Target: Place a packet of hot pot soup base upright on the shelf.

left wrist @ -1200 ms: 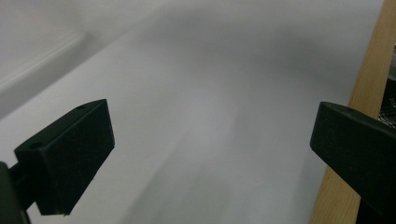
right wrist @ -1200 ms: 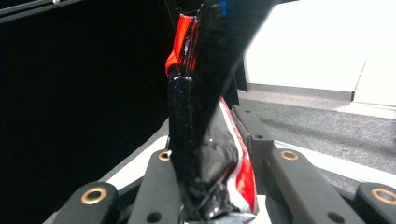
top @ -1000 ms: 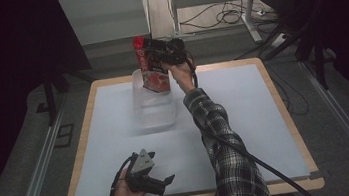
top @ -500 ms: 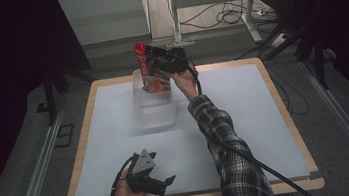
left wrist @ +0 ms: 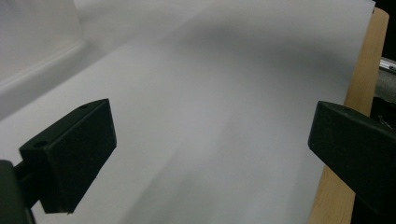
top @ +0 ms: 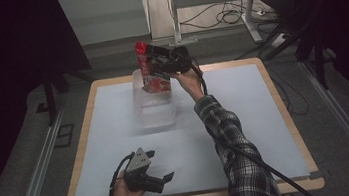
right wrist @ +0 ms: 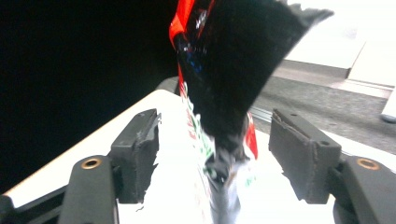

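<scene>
Snack bag (top: 152, 73), red with white lower print, stands tilted in the far end of a clear plastic bin (top: 154, 111) at the far-middle of the table. Right gripper (top: 161, 64) is up at the bag; in the right gripper view its jaws stand spread either side of the bag (right wrist: 219, 93), a gap on both sides, so not pinching it. Left gripper (top: 160, 180) rests near the front edge, well apart from the bin, jaws wide apart over bare sheet, nothing between them. Handling guess: bag looks light, thin crinkly film, soft and slippery, contents likely crushable; best hold is probably the flat sealed top edge or a pinch across the upper body, light squeeze only. Bin looks thin-walled and light, could slide if bumped. Surface: white sheet over a wooden-edged table (top: 285, 114), smooth, probably low friction. Room: dark, black curtains at the sides, grey floor, metal stand and loose cables beyond the far edge.
</scene>
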`<state>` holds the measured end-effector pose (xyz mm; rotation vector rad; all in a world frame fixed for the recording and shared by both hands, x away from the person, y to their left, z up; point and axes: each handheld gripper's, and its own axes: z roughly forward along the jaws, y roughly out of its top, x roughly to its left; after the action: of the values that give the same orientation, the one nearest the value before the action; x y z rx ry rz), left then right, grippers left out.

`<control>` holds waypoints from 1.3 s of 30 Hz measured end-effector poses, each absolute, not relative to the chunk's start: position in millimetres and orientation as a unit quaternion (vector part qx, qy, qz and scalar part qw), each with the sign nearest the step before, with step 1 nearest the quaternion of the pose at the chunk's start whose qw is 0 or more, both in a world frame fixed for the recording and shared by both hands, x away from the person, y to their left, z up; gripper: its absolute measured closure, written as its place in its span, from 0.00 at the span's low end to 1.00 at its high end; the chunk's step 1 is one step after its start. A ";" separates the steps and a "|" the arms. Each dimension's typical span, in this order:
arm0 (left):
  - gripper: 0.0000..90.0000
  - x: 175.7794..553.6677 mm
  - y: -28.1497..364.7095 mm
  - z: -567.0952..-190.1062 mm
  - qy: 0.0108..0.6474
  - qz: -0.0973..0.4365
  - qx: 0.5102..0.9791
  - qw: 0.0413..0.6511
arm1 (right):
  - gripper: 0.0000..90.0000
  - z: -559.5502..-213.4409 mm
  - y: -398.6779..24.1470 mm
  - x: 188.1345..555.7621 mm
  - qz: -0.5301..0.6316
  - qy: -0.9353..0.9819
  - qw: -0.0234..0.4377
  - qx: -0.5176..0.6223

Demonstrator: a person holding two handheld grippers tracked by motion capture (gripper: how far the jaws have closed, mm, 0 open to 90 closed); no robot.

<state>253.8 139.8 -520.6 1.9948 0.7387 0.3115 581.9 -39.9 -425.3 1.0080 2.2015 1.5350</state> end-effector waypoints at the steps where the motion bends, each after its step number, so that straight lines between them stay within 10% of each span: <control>1: 0.01 253.6 139.9 -520.4 0.300 0.128 0.816 0.478 | 0.34 -424.9 -40.4 579.9 0.523 0.766 0.145 0.345; 39: 0.00 252.7 135.3 -520.6 0.292 0.129 0.813 0.486 | 0.16 -406.9 -67.9 528.0 0.459 0.818 0.150 0.314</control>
<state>252.7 135.3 -520.6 1.9790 0.7116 0.3134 528.0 -67.9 -406.9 0.9028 2.3498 1.3176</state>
